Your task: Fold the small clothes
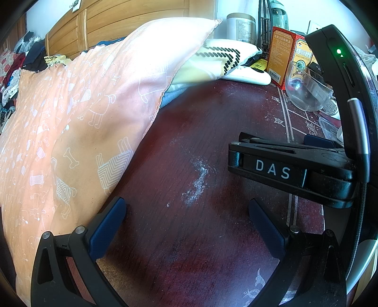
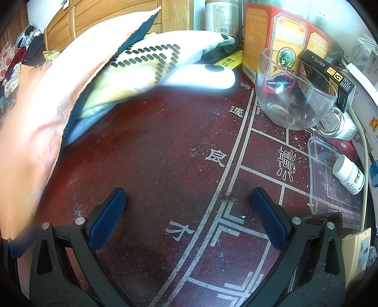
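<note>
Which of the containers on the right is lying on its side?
The small white pill bottle, tipped over beside the clear tray; the glass cup and tall canister stand upright.

The left gripper [image 1: 186, 212] hangs with its jaws spread wide over a dusty dark-red table [image 1: 189, 146], nothing between them. An orange dog-print cloth [image 1: 78, 122] lies at its left finger. The right gripper [image 1: 290, 165], marked DAS, sits to the right, before a glass cup [image 1: 304, 92] and an orange box [image 1: 281, 54].
</note>
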Tool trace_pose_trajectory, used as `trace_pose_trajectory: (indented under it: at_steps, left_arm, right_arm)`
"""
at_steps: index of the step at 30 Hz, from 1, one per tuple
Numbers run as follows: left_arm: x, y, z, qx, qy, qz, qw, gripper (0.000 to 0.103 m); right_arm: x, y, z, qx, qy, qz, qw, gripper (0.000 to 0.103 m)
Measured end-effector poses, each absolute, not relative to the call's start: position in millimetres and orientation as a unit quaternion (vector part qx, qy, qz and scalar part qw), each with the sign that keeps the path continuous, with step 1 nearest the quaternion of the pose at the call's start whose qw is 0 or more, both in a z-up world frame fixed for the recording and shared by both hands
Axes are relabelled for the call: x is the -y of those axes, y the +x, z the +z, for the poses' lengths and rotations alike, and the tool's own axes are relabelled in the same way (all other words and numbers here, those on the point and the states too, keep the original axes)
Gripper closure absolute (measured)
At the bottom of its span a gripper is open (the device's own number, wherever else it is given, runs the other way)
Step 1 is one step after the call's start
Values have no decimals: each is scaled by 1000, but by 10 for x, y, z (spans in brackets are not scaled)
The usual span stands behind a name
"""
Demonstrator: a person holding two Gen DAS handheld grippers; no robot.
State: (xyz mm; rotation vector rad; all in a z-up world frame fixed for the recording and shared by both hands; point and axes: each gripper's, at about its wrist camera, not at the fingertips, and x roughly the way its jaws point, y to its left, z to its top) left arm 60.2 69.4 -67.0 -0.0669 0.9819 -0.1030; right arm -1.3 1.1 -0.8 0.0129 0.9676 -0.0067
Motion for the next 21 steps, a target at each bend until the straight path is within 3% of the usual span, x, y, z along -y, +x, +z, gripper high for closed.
trace_pose_trajectory:
  at_steps: [21]
  left_arm:
    - [-713, 593, -669, -471, -32, -49, 880, 0]
  right_arm:
    - [-11, -13, -8, -465, 6, -3, 885, 0]
